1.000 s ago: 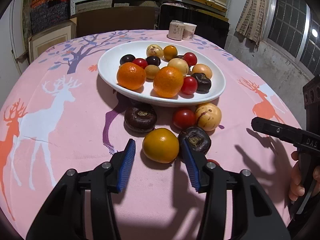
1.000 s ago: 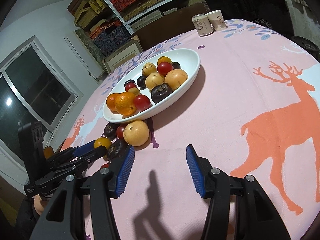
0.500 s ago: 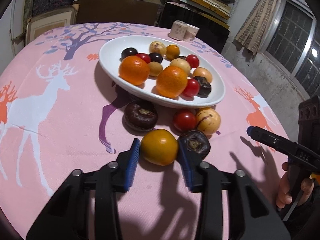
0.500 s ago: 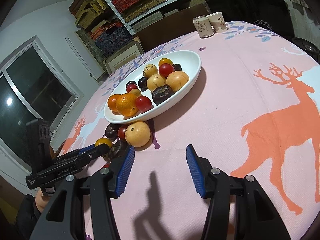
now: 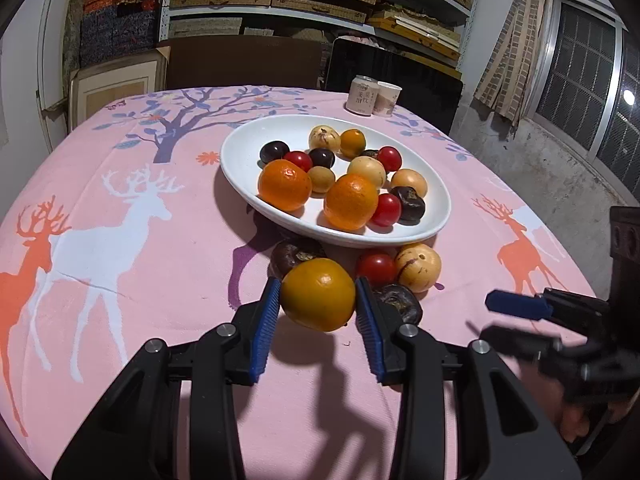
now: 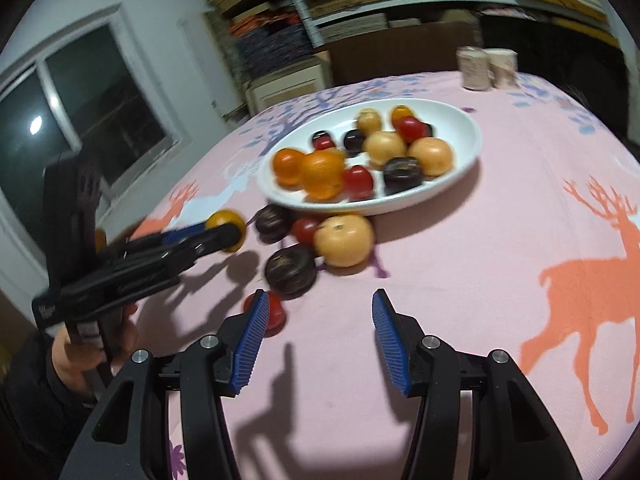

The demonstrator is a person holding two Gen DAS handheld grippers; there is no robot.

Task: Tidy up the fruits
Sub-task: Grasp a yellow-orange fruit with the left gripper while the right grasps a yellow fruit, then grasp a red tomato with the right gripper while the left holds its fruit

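My left gripper (image 5: 316, 300) is shut on a yellow-orange fruit (image 5: 318, 294) and holds it just above the cloth; it also shows in the right wrist view (image 6: 226, 230). A white oval plate (image 5: 240, 160) holds several oranges, tomatoes and dark fruits. On the cloth in front of it lie a dark fruit (image 5: 294, 256), a red tomato (image 5: 376, 268), a pale speckled fruit (image 5: 418, 266) and another dark fruit (image 5: 400, 308). My right gripper (image 6: 318, 324) is open and empty, near a small red tomato (image 6: 274, 312) and a dark fruit (image 6: 290, 270).
A can (image 5: 362, 94) and a paper cup (image 5: 388, 98) stand at the table's far edge. The round table has a pink deer-print cloth (image 5: 120, 240). Shelves and boxes stand behind it. The right gripper shows in the left wrist view (image 5: 516, 304).
My left gripper closed on the yellow-orange fruit and lifted it off the cloth. My right gripper moved left and nearer the loose fruits, staying open.
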